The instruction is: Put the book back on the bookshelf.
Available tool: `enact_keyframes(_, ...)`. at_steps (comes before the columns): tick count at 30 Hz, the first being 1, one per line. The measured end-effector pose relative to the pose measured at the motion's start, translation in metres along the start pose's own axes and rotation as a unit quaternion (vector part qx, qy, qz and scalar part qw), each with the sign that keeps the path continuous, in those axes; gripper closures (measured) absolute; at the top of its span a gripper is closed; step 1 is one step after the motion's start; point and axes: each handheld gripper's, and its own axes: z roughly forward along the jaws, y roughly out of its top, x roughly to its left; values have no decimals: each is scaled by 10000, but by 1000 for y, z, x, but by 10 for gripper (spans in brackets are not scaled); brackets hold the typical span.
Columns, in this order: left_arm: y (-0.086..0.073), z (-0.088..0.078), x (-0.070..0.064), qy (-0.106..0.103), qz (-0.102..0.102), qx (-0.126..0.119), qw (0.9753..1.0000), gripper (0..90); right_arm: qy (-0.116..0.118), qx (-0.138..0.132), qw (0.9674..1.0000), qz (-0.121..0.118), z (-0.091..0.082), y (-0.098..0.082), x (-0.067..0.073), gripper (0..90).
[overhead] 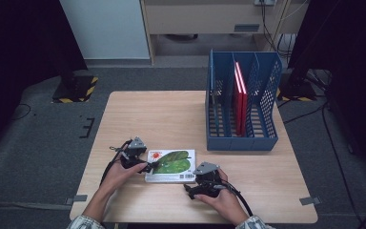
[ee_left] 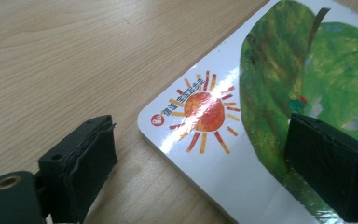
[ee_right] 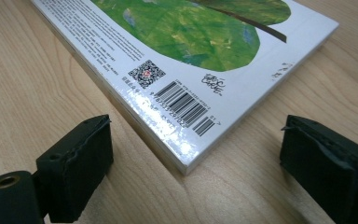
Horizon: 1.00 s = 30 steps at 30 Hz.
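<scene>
Forearms: two bare forearms with plaid cuffs come in at the bottom of the high view, each hand wrapped round a black two-jaw tool.
Right tool (overhead: 196,187): low over the desk at the book's near right corner, jaws spread wide; in the right gripper view that corner sits between the pads, neither one pressing it.
Left tool (overhead: 148,166): at the book's left end, jaws spread too; in the left gripper view one pad hangs over bare wood, the other over the cover, and I can't tell whether it touches.
Book (overhead: 171,165): flat glossy white picture book with a big green leaf, lying face-up near the front edge of the desk, between the two tools.
Cover detail: orange sun with rays (ee_left: 204,112) by the rounded corner; barcode (ee_right: 185,108) and small QR square along the near edge; thick board pages, light glaring off the laminate.
Desk (overhead: 162,114): pale wood-grain top, matt, rectangular, open surface all round the book.
File rack (overhead: 242,101): blue perforated plastic magazine rack with upright dividers, at the far right, well apart from the book.
Red books (overhead: 240,98): slim red volumes standing upright in a middle slot of the rack.
Pads: black rubbery blocks, edges frayed and rough.
Floor: grey carpet, with cables trailing at the right.
</scene>
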Motion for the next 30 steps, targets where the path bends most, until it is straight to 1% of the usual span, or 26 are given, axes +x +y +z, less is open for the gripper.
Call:
enact_keyframes(2, 0, 0, 1, 15, -31, -1, 10000, 77, 3, 23, 10000, 2, 1, 1, 1, 73)
enact_keyframes(6, 0, -1, 2, 13, -108, 36, 9999, 77, 25, 24, 10000, -24, 1, 1, 3, 71)
enact_keyframes(7, 0, -1, 1, 2, -120, 48, 9999, 89, 22, 28, 10000, -33, 1, 1, 3, 71)
enact_keyframes(10, 0, -1, 0, -7, -118, 55, 9999, 109, 61, 89, 9999, -68, 1, 2, 7, 82)
enact_keyframes(13, 2, 1, -1, -86, -156, 62, 9998, 129, 83, 99, 9999, -98, 1, 3, 9, 106)
enact_keyframes(16, 3, 2, -3, -99, -185, 58, 9998, 136, 113, 76, 9998, -124, 1, 4, 10, 119)
enact_keyframes(19, 4, 2, -4, -105, -183, 81, 9997, 152, 153, 131, 9997, -142, 0, 4, 11, 128)
enact_keyframes(21, 4, 2, -5, -83, -186, 94, 9997, 153, 143, 135, 9997, -140, 0, 4, 11, 131)
enact_keyframes(24, 3, 2, -4, -102, -249, 79, 9996, 154, 116, 130, 9998, -104, 0, 4, 12, 142)
enact_keyframes(26, 3, 2, -4, -105, -249, 77, 9996, 150, 118, 137, 9998, -103, 0, 4, 12, 143)
enact_keyframes(30, 2, 5, -5, -90, -266, -8, 9996, 135, 125, 129, 9997, -139, 0, 5, 12, 151)
